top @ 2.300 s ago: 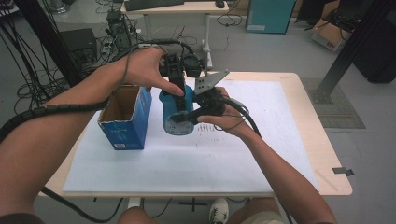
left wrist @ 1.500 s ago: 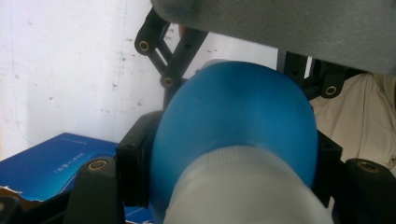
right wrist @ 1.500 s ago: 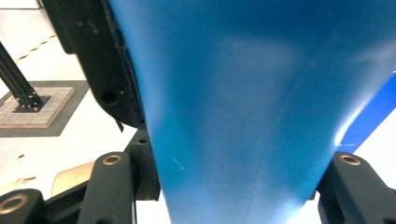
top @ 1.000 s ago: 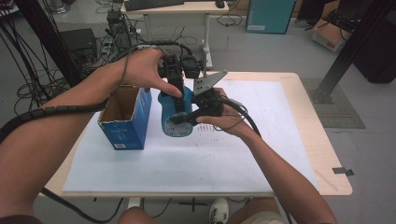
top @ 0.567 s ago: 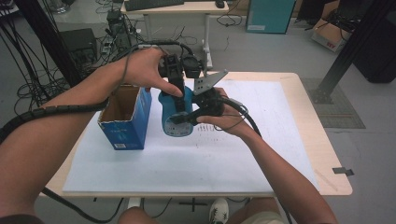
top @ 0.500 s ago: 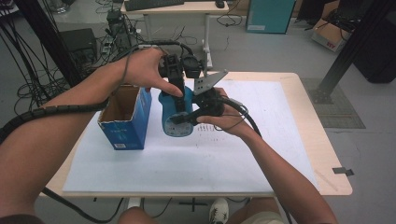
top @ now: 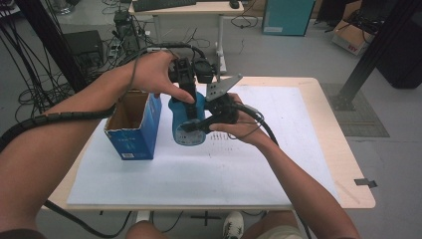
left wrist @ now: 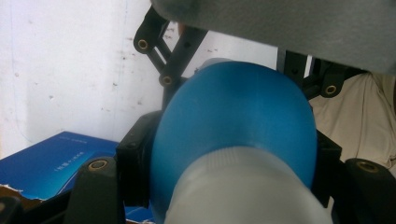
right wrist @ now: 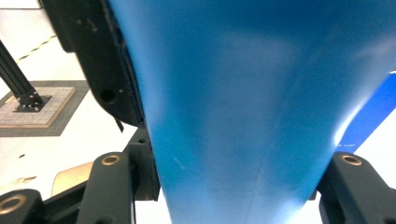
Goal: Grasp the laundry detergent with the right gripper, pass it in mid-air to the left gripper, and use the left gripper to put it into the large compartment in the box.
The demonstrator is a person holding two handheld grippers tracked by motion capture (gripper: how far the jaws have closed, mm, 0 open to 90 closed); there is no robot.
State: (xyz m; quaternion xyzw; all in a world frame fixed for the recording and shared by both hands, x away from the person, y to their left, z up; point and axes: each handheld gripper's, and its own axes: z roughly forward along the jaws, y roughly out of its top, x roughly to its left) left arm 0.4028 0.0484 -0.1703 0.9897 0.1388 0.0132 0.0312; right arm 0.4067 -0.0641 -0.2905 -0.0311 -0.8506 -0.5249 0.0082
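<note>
Two grippers clench one blue bottle point(top: 188, 122) at frame centre: left gripper point(top: 186, 92) from above, right gripper point(top: 199, 125) sideways. Left gripper view reveals its white cap point(left wrist: 243, 191); bottle stands upright, cap topmost.

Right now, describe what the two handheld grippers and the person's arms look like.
Both grippers are black, with linked jaw arms pinned by brass-coloured rivets. The right gripper carries a grey three-cornered plate on top and trails a thick black cable. The left gripper trails a thin cable and a black spiral-wrapped cable along the forearm. Both forearms are bare, with no sleeves in sight.
</note>
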